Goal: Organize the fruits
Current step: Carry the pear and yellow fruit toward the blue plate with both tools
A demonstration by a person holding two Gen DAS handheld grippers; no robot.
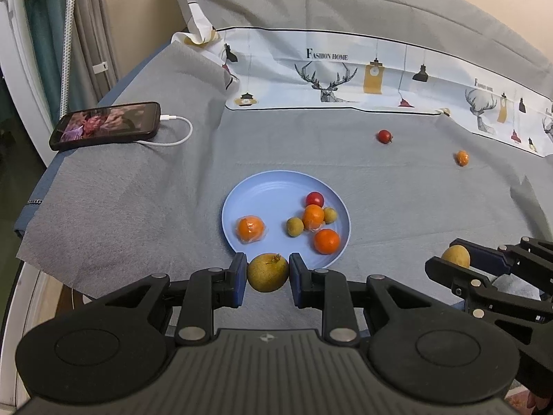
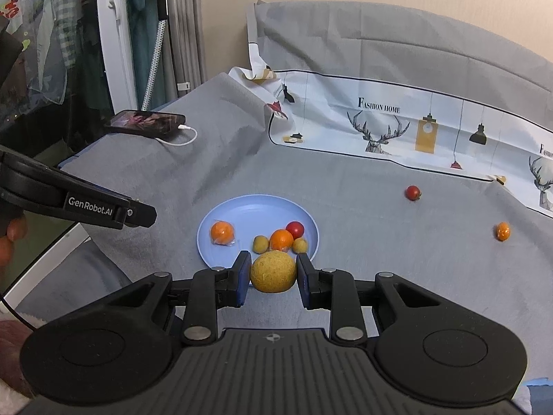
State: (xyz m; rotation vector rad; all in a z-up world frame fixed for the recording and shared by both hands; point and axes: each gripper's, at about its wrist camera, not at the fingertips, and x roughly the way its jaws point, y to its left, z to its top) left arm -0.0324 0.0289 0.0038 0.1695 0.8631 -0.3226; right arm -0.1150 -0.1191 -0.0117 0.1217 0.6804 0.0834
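A light blue plate (image 1: 249, 204) (image 2: 255, 211) lies on the grey cloth and holds several small fruits: oranges, a red one and yellow-green ones. My left gripper (image 1: 268, 273) is shut on a yellow-green round fruit (image 1: 268, 272) just over the plate's near rim. My right gripper (image 2: 273, 271) is shut on a rough yellow round fruit (image 2: 273, 272), also at the near rim; the left wrist view shows it at the right (image 1: 455, 256). Loose on the cloth lie a red fruit (image 1: 384, 136) (image 2: 413, 193) and a small orange one (image 1: 462, 157) (image 2: 502, 231).
A phone (image 1: 105, 125) (image 2: 145, 122) with a white cable lies at the cloth's far left corner. A printed white sheet (image 1: 345, 69) (image 2: 397, 128) runs along the back against a grey cushion. The table edge drops off at the left. A hand (image 2: 10, 242) shows at the left.
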